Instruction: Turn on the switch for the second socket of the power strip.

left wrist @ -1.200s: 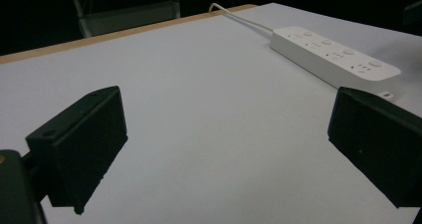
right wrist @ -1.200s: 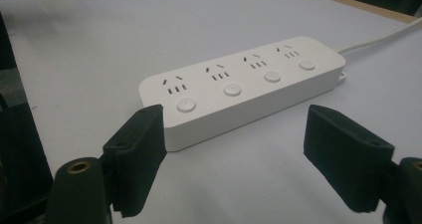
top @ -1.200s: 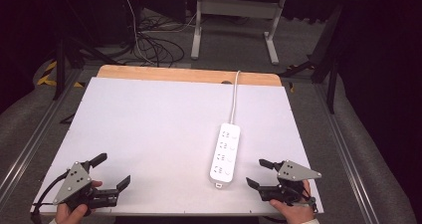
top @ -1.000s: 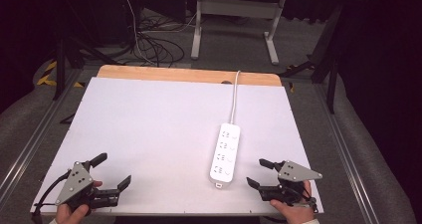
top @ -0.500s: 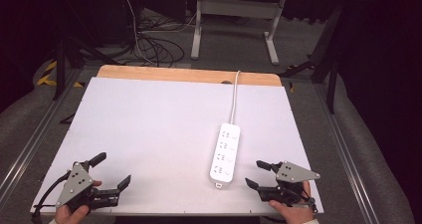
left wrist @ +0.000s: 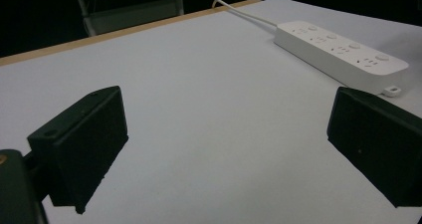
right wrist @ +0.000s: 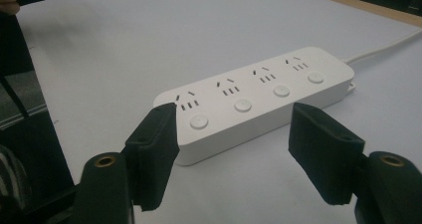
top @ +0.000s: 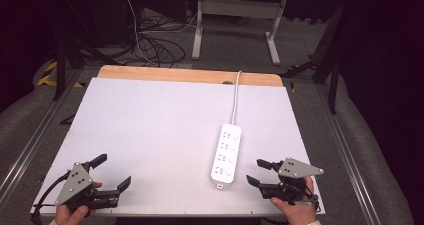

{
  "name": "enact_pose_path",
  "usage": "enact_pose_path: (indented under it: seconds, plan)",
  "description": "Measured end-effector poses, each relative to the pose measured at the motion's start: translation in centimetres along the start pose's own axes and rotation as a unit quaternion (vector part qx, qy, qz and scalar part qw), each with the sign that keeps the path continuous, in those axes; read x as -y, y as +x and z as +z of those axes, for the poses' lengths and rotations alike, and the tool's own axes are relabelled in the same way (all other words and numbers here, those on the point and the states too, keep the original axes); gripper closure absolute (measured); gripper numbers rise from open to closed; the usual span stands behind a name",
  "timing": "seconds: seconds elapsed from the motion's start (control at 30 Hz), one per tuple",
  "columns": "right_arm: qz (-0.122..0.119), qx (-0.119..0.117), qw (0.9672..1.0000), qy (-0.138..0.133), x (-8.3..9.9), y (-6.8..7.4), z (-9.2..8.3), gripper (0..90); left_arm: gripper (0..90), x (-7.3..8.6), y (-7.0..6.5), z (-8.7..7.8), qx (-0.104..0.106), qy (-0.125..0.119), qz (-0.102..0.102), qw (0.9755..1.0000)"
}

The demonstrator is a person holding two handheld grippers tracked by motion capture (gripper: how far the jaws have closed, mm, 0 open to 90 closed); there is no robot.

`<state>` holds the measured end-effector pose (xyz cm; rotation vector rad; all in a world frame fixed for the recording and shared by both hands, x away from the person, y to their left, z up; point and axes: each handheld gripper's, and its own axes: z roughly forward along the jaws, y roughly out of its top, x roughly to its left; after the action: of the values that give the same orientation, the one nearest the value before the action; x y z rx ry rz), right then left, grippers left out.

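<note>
— Since the earlier frame little had shifted: the right gripper (top: 259, 172), at five o'clock on the table (top: 150, 135), had just been closing its jaws, nothing between them.

— And the power strip (top: 226, 156)?

— It lay flat just right of centre, its cord (top: 235, 97) running to twelve o'clock, its near end just ahead of those half-open jaws. The left gripper (top: 112, 174) sat at seven o'clock, jaws wide and empty.

— Risks?

— I judged a narrowed grip might nudge the strip askew, or the cord could drag.
</note>
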<state>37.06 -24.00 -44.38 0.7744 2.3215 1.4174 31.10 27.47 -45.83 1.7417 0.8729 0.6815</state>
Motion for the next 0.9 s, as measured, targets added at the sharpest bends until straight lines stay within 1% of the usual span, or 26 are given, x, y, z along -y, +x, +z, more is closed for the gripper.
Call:
enact_pose_path:
  seconds: [0.1, 0.13, 0.27, 0.33, 0.53, 0.57, 0.77, 0.9]
  plan:
    - [0.002, 0.0, 1.0, 0.003, -0.6, -0.2, 0.0, 38.4, 3.1, 0.0, 0.0, 0.0, -0.001, 0.001, 0.001, 1.0]
    - [0.003, -0.001, 1.0, 0.003, -0.8, -0.2, 0.0, 39.3, 3.1, 0.0, 0.1, 0.0, -0.002, 0.001, 0.005, 1.0]
    - [0.006, 0.0, 1.0, -0.001, -1.7, -0.6, -0.1, 40.6, 3.1, 0.0, 0.1, 0.0, -0.002, 0.002, 0.004, 1.0]
    - [0.009, -0.001, 1.0, 0.0, -2.1, -0.7, 0.0, 40.8, 3.1, 0.0, 0.0, 0.0, -0.001, 0.002, 0.0, 1.0]
    - [0.002, -0.004, 1.0, 0.006, -3.2, -0.7, 0.6, 42.6, 3.1, 0.0, 0.1, 0.0, -0.001, 0.004, 0.001, 1.0]
    - [0.002, -0.003, 1.0, 0.007, -3.4, -0.7, 0.7, 42.7, 3.1, 0.0, 0.1, 0.0, -0.001, 0.004, -0.002, 1.0]
    - [0.001, -0.007, 1.0, 0.002, -4.4, -1.0, 1.4, 43.8, 3.1, 0.0, 0.1, 0.0, 0.0, 0.006, 0.0, 1.0]
    - [-0.003, -0.003, 1.0, 0.007, -4.9, -1.1, 2.0, 44.1, 3.1, 0.0, 0.1, 0.0, 0.0, 0.006, 0.0, 1.0]
